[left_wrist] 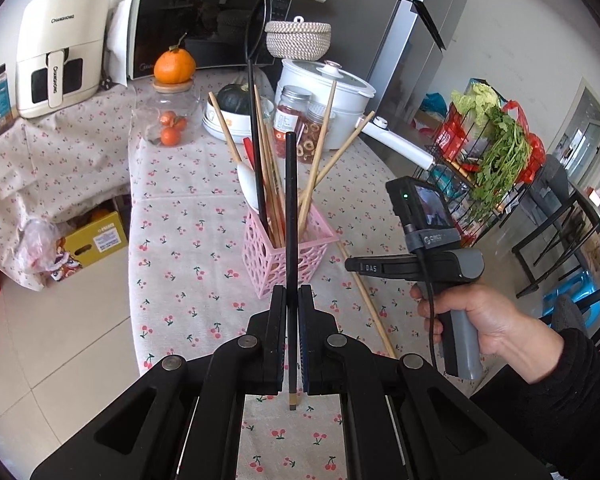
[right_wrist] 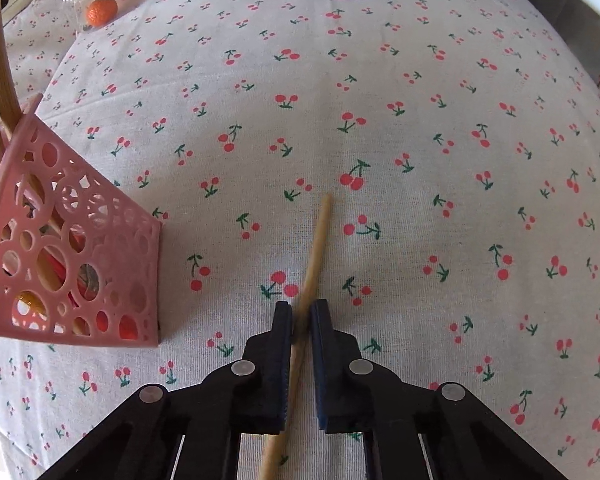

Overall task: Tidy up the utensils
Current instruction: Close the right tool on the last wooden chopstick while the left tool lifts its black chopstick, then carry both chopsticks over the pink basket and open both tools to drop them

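A pink perforated basket [left_wrist: 288, 256] stands on the cherry-print tablecloth and holds several wooden chopsticks, a black utensil and a white spoon. My left gripper [left_wrist: 292, 292] is shut on a black chopstick [left_wrist: 290, 208], held upright in front of the basket. A wooden chopstick [right_wrist: 314, 256] lies on the cloth to the right of the basket [right_wrist: 72, 256]. My right gripper [right_wrist: 300, 308] has its jaws close on both sides of this chopstick, low over the cloth. The right gripper also shows in the left wrist view [left_wrist: 352, 266], to the right of the basket.
At the back of the table stand a glass jar of oranges [left_wrist: 170, 116], a bowl with a squash [left_wrist: 236, 112], two snack jars [left_wrist: 300, 124] and a white pot [left_wrist: 332, 92]. A microwave [left_wrist: 204, 20] and an air fryer [left_wrist: 60, 48] stand behind. A wire rack with greens [left_wrist: 496, 152] is at right.
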`<state>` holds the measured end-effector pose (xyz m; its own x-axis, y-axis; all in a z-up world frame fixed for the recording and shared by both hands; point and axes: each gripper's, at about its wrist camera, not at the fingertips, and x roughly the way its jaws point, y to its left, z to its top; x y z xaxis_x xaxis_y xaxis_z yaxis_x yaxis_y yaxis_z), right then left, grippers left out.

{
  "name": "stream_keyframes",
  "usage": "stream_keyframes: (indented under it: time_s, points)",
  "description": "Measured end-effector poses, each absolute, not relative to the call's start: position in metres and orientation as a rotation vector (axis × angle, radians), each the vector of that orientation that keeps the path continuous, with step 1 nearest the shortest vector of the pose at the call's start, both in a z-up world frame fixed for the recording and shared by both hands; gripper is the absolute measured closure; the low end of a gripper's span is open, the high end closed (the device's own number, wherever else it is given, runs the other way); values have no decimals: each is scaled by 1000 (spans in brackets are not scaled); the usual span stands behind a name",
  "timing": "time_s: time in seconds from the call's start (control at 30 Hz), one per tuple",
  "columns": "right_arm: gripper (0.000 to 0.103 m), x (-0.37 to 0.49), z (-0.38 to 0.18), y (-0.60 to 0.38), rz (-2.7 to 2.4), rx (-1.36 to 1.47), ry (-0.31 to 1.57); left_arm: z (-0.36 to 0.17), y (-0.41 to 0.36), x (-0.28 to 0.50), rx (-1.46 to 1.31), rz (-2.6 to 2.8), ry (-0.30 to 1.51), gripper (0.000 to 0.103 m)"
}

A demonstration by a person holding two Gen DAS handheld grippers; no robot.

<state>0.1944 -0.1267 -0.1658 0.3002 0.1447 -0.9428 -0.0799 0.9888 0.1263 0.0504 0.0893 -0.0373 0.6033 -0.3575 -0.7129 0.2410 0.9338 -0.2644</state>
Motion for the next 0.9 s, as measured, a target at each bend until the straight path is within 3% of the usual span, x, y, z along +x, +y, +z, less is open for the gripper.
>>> stream_keyframes:
  time_s: [0.9]
  points:
    - [98,69,5,-160,391,79,653,46,98,26,-135,-235,482,98]
